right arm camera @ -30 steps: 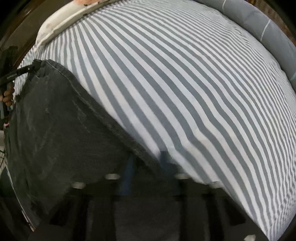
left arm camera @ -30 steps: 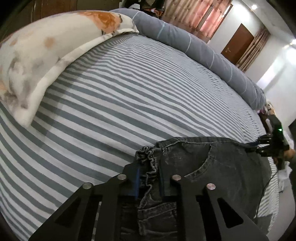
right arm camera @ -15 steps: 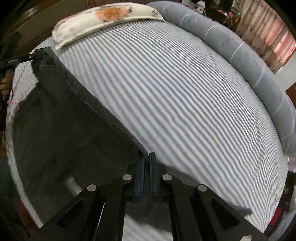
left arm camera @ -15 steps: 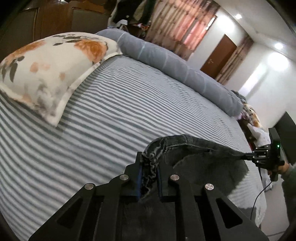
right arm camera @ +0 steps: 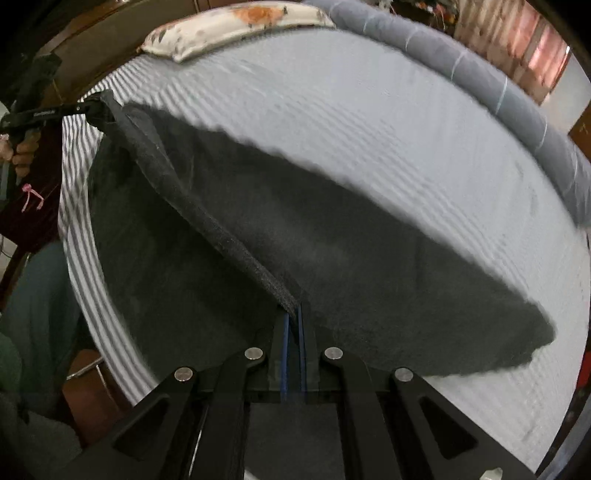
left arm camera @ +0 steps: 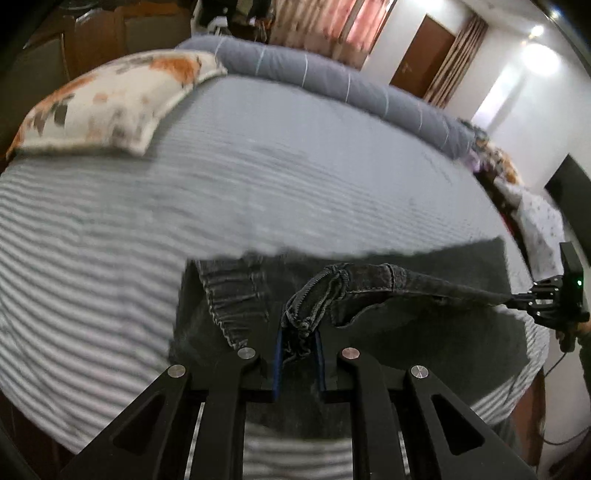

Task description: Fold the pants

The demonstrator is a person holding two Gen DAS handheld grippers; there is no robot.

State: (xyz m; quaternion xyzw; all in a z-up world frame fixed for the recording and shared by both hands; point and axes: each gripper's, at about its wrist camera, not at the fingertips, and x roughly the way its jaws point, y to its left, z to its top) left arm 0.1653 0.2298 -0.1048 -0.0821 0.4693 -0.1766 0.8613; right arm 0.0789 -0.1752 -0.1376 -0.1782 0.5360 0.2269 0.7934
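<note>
Left wrist, bunched dark denim pants (left arm camera: 369, 284), striped bedsheet (left arm camera: 110, 229)

Pants (left arm camera: 369, 332) on bed (left arm camera: 110, 258), pillow (left arm camera: 110, 99) behind

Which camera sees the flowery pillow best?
The left wrist view: the flowery pillow lies big and whole at the head of the striped bed. In the right wrist view the pillow is just a thin, squashed strip at the top edge.

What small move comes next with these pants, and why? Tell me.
Probably lower both grippers together to lay the raised edge onto the pants below. The left gripper clamps the bunched waistband, the right gripper pinches the other end, and the edge hangs taut over the striped bed.
</note>
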